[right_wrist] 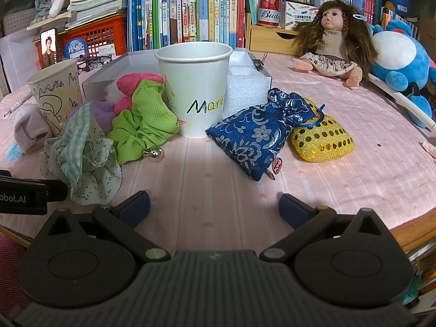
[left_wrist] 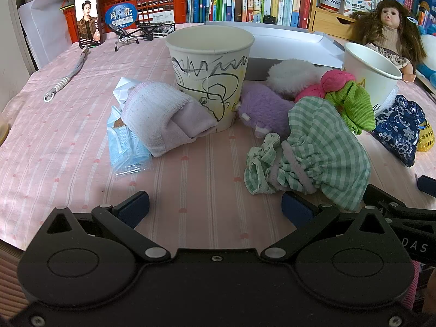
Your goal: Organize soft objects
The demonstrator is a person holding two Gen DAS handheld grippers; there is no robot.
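Now both grippers, left [left_wrist: 215, 207] and right [right_wrist: 214, 204], hang wide open near the table's front edge, holding nothing. Soft things [left_wrist: 324, 147] lie mid-table by two cups [left_wrist: 209, 76]. Sorting looks unstarted; next, grab one.

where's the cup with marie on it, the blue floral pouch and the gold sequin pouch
Marie cup [right_wrist: 194, 92], right wrist view, front wall.
blue floral pouch [right_wrist: 253, 136], right wrist view, middle of body.
gold sequin pouch [right_wrist: 324, 141], right wrist view, sequinned face.

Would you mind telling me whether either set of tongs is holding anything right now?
Nothing is held: the left tongs and right tongs are both open and empty.
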